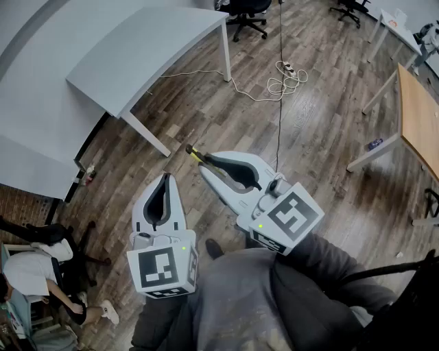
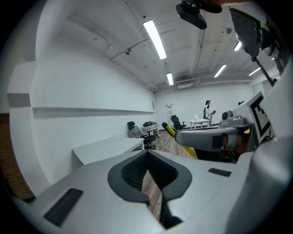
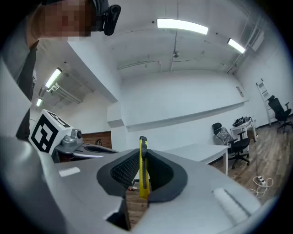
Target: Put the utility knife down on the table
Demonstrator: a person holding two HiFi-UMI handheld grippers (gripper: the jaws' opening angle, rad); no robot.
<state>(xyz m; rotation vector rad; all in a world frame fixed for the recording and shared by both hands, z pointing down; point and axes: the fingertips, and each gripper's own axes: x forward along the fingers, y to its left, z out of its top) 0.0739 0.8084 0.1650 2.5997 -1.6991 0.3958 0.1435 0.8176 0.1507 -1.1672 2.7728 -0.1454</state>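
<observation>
A yellow utility knife [image 1: 194,152] is clamped between the jaws of my right gripper [image 1: 205,163], and its tip sticks out past the fingertips. In the right gripper view the utility knife [image 3: 143,168] stands upright in my right gripper [image 3: 141,185], high above the wooden floor. My left gripper [image 1: 165,180] hangs beside it to the left, its jaws shut with nothing between them. In the left gripper view my left gripper [image 2: 152,185] points at the room, and the knife [image 2: 176,135] shows at the right. A long pale grey table [image 1: 140,55] stands ahead and to the left.
A cable and a power strip [image 1: 287,74] lie on the wooden floor ahead. A wooden-topped table [image 1: 418,116] stands at the right. Office chairs [image 1: 247,15] are at the far end. A person [image 1: 31,271] sits at the lower left.
</observation>
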